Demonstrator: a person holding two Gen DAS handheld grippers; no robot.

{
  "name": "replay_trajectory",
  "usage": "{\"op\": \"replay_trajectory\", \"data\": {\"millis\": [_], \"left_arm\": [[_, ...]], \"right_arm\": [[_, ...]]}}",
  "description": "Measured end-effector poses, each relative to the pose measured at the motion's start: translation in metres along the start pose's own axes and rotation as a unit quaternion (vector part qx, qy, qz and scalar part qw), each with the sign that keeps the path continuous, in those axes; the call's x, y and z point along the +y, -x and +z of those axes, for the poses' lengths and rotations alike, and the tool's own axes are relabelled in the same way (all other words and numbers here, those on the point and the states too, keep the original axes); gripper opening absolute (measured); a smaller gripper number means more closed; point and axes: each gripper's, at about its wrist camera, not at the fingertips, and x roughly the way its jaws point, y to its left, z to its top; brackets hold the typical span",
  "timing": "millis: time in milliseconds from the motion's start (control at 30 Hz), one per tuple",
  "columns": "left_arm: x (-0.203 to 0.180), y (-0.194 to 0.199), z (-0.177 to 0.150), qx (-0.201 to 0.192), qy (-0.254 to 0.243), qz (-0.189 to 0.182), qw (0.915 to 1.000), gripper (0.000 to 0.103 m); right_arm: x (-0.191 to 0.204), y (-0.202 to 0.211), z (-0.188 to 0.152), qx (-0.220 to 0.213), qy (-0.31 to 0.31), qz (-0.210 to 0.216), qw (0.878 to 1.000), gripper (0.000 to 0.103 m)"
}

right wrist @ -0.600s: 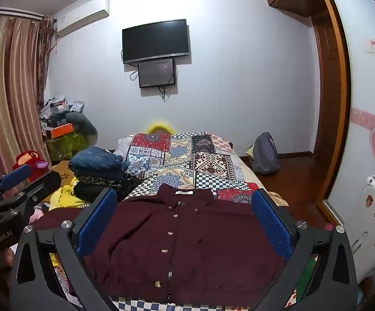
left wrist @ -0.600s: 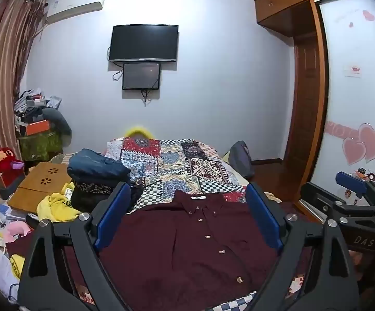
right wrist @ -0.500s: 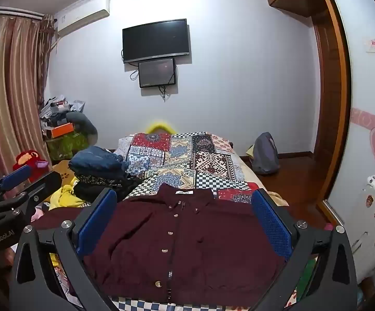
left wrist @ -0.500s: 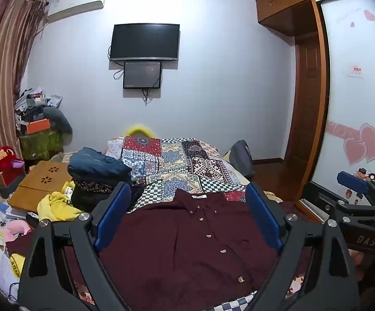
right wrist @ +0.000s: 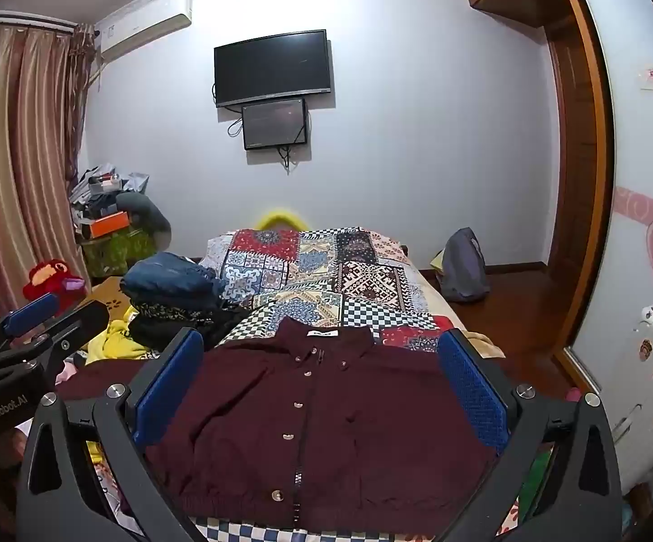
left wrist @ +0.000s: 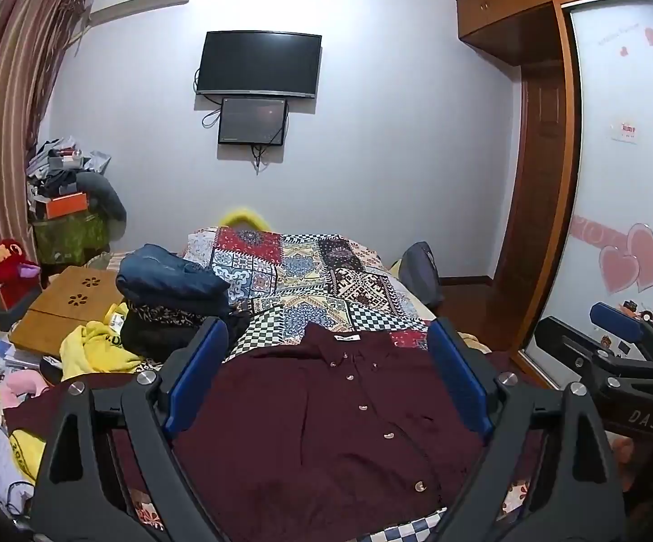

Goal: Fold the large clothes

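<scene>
A dark maroon button-up shirt [left wrist: 326, 424] lies flat, front up, on the near end of the bed, collar pointing away; it also shows in the right wrist view [right wrist: 317, 424]. My left gripper [left wrist: 326, 379] is open and empty, held above the shirt's left part. My right gripper [right wrist: 322, 384] is open and empty, held above the shirt's middle. The right gripper shows at the right edge of the left wrist view [left wrist: 620, 352]; the left gripper shows at the left edge of the right wrist view [right wrist: 33, 343].
A patchwork quilt [left wrist: 308, 280] covers the bed. A stack of folded clothes [left wrist: 168, 298] sits at its left, with a yellow garment [left wrist: 91, 352] and a wooden board [left wrist: 69, 302] beside it. A grey bag [right wrist: 462, 266] and wardrobe [left wrist: 538, 180] stand right.
</scene>
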Motion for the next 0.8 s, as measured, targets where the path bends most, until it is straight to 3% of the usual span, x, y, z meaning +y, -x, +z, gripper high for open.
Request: {"op": "replay_trajectory", "data": {"millis": [800], "left_arm": [[-0.0026, -0.0043, 0.0025, 0.006, 0.003, 0.004, 1.0, 0.091]], "right_arm": [[0.0002, -0.0039, 0.0007, 0.002, -0.001, 0.003, 1.0, 0.103]]}}
